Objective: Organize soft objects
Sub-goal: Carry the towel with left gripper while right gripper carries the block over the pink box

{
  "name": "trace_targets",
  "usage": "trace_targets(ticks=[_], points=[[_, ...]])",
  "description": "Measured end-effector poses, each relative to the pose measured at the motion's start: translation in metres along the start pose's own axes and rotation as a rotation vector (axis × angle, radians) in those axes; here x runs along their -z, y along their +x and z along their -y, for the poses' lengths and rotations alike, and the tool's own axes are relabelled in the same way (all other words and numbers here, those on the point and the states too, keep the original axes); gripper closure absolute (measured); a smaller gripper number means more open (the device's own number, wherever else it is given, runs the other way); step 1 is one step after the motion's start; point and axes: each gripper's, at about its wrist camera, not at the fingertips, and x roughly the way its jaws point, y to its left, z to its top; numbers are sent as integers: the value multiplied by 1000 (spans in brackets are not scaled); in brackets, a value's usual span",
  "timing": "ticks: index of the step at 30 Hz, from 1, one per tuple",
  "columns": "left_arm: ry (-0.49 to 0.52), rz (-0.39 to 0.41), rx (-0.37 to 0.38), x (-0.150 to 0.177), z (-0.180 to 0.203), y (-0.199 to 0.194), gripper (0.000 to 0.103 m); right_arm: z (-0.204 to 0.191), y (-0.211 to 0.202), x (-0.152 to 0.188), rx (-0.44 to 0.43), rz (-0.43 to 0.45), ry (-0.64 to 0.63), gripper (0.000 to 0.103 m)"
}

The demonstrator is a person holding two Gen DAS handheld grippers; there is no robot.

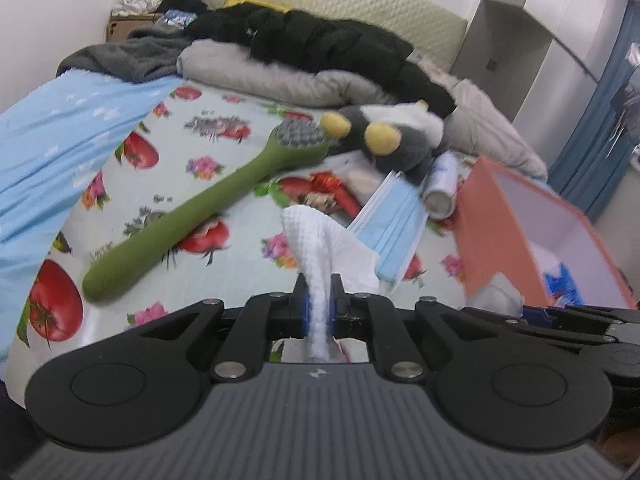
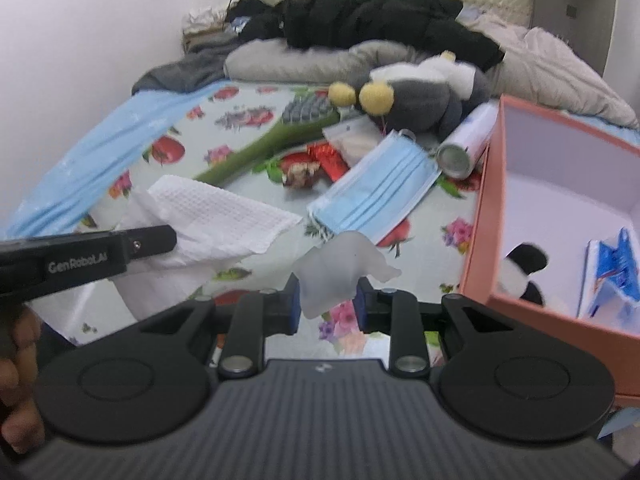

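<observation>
My left gripper (image 1: pixel 319 304) is shut on a white waffle cloth (image 1: pixel 320 240) and holds it above the bed; the cloth also shows in the right wrist view (image 2: pixel 216 212), with the left gripper's finger (image 2: pixel 148 240) on it. My right gripper (image 2: pixel 326 300) holds a crumpled translucent plastic piece (image 2: pixel 336 268) between its jaws, which stand partly apart. A grey plush toy (image 1: pixel 392 136) (image 2: pixel 424 92) and a blue face mask (image 1: pixel 400 224) (image 2: pixel 376 196) lie on the bed. A pink open box (image 2: pixel 520 216) (image 1: pixel 492 216) stands at the right.
A green long-handled brush (image 1: pixel 192 216), a red wrapper (image 2: pixel 324 160) and a white spray can (image 2: pixel 468 140) lie on the fruit-print sheet (image 1: pixel 224 152). The box holds a panda plush (image 2: pixel 520 272) and a blue packet (image 2: pixel 612 272). Pillows and black clothes (image 1: pixel 320 36) pile at the headboard.
</observation>
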Motion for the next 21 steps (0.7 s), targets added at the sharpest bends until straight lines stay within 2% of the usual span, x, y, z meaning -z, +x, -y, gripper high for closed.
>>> trace_targets(ticks=[11,21], points=[[33,90,91,-37,40,-43,92,9,-54,-33,21,125,26,73],[77,174,183,-77,96,-69,92,36,-104,-65,60,246,50,73]])
